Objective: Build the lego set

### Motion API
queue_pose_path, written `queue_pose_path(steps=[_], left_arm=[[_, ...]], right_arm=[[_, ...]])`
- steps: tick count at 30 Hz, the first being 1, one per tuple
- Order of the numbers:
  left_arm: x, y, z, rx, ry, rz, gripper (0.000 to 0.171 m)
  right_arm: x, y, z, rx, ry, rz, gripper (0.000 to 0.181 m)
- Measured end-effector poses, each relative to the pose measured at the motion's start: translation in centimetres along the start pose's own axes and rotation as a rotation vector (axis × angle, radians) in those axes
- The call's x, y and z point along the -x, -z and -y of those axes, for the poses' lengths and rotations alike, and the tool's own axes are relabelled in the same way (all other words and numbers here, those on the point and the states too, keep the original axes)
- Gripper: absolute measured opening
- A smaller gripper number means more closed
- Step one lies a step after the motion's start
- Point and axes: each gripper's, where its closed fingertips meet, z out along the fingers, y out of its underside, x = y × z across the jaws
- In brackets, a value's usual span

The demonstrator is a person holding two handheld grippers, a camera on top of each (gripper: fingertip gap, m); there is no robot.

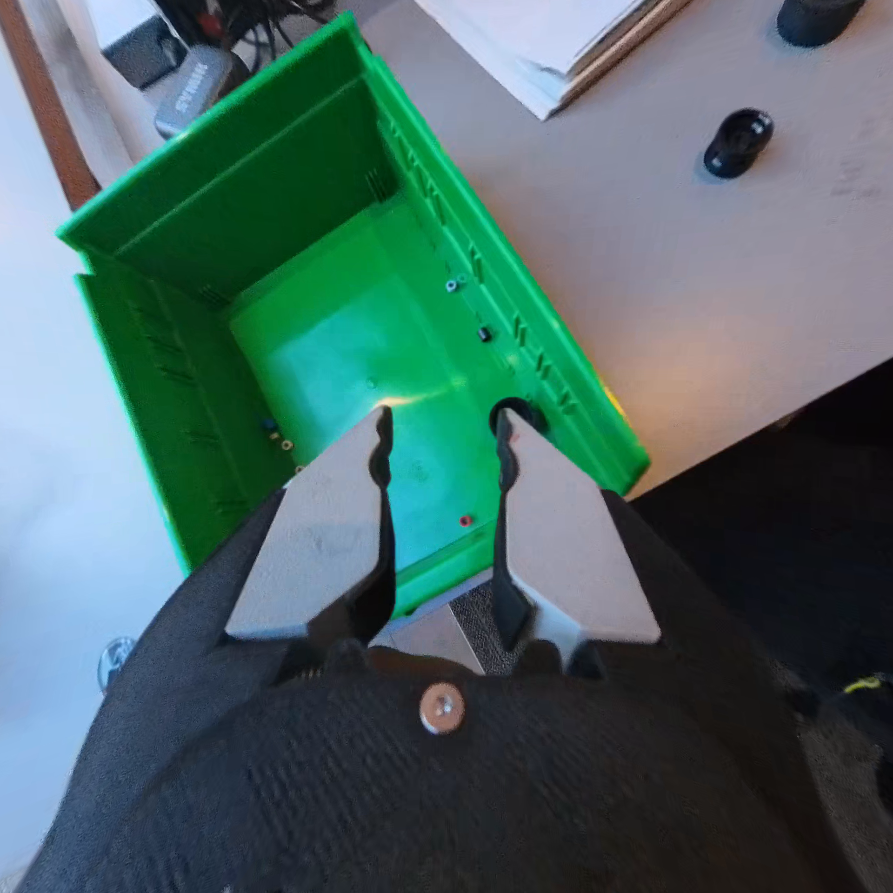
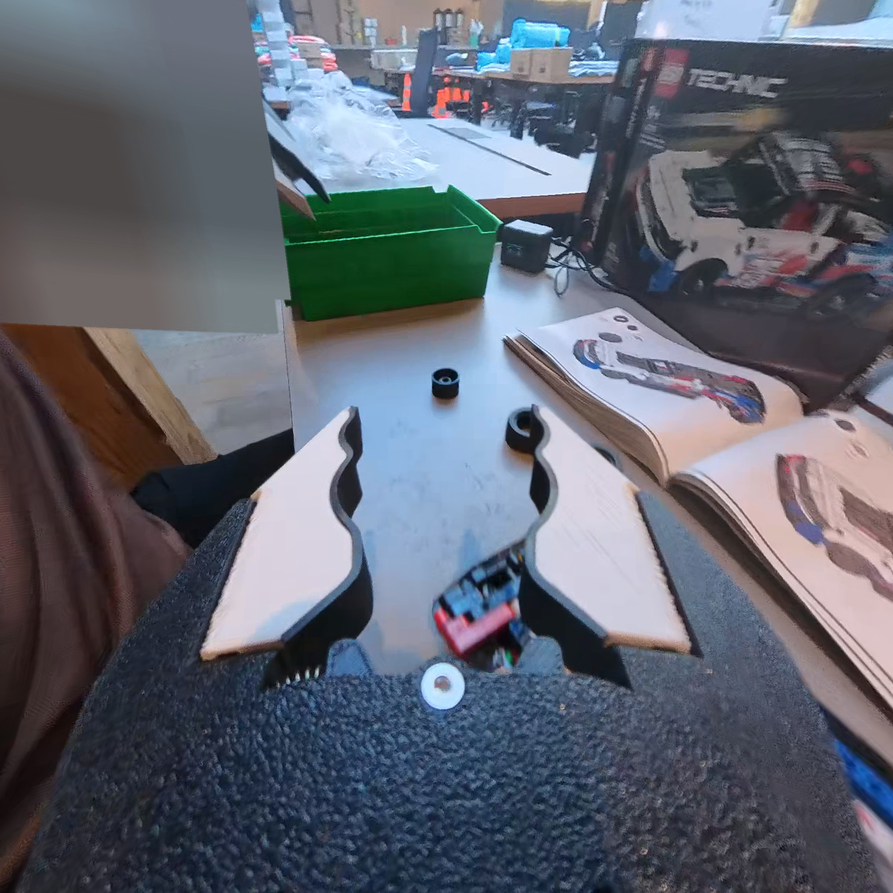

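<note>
My left gripper [image 1: 443, 413] is open and empty, its tips reaching down into a green bin [image 1: 299, 203]. A black tyre [image 1: 524, 416] lies on the bin floor against the right wall, just behind the right fingertip. Small loose parts lie in the bin: a red ring [image 1: 465, 520], a black pin [image 1: 483, 333], a grey ring [image 1: 452, 285]. My right gripper [image 2: 445, 410] is open and empty above the table. A black wheel hub [image 2: 445, 382] stands just ahead of it. A black tyre [image 2: 521, 429] lies by its right fingertip. A red and black lego assembly [image 2: 476, 611] lies under it.
An open instruction booklet [image 2: 652, 386] lies to the right, with the lego set box [image 2: 749, 169] behind it. The green bin [image 2: 386, 261] stands at the table's far left with the left gripper [image 2: 316, 207] above it. A black wheel [image 1: 737, 142] and papers [image 1: 555, 48] lie right of the bin.
</note>
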Motion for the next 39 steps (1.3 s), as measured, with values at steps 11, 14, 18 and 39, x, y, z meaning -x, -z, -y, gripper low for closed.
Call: queue_pose_path(steps=[11,14,18,39], left_arm=[[-2.3,-6.3,-4.1,0.059,-0.315,-0.449,0.045],[-4.1,-7.1,-3.4,0.034,-0.355,-0.538,0.040],[-4.5,-8.3,-4.7,0.143,-0.389,-0.568,0.031],[1.4,1.2,7.1,-0.302,-0.085,-0.129,0.030]], right_arm=[[-0.6,-12.4,2.6,0.147,-0.031,0.029,0.065],[-0.5,-14.7,1.7,0.231,-0.019,0.014,0.069],[0.0,-15.6,1.2,0.280,-0.037,0.002,0.071],[1.8,-25.0,-10.3,0.637,-0.177,-0.011,0.039]])
